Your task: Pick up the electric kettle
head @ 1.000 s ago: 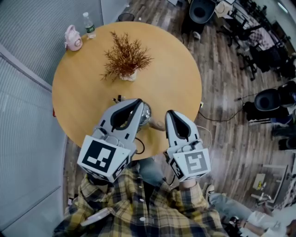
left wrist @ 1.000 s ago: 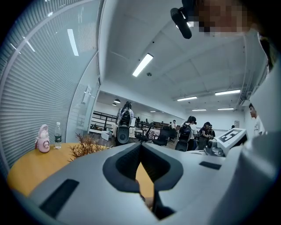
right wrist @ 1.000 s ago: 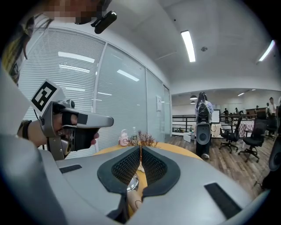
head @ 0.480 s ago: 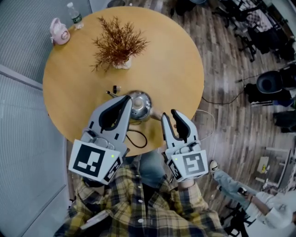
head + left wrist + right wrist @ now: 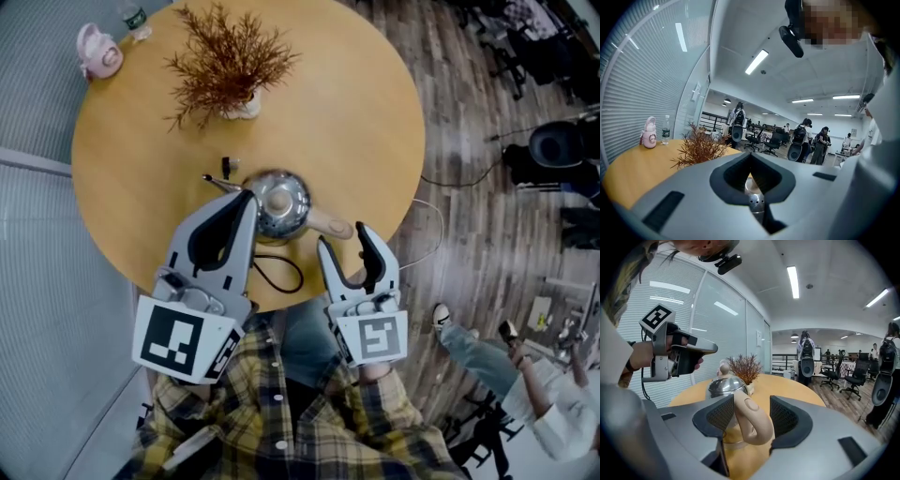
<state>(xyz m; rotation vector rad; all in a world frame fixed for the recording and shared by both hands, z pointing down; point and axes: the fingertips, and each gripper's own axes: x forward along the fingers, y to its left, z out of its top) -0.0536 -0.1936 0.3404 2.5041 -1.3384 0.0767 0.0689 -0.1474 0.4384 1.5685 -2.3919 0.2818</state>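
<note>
The electric kettle (image 5: 278, 199), polished steel with a beige handle (image 5: 330, 225), stands on the round wooden table (image 5: 375, 122) near its front edge. My right gripper (image 5: 344, 239) is just behind the handle. Its jaws are opening and stand wide. In the right gripper view the handle (image 5: 752, 420) sits between the pads (image 5: 723, 414), not pressed by them. My left gripper (image 5: 246, 197) hovers at the kettle's left side, tips together with nothing held. It also shows in a hand in the right gripper view (image 5: 677, 352). Through its fingers a steel part of the kettle (image 5: 754, 199) shows.
A dried plant in a white pot (image 5: 225, 66) stands beyond the kettle. A pink bottle (image 5: 97, 52) and a water bottle (image 5: 134, 17) are at the far left rim. A black cable (image 5: 277, 272) loops by the near edge. Office chairs (image 5: 562, 145) and a seated person (image 5: 553, 403) are to the right.
The right gripper's jaws have spread from shut to wide apart. Both grippers have sunk toward the table, and the kettle now shows clear of the left gripper.
</note>
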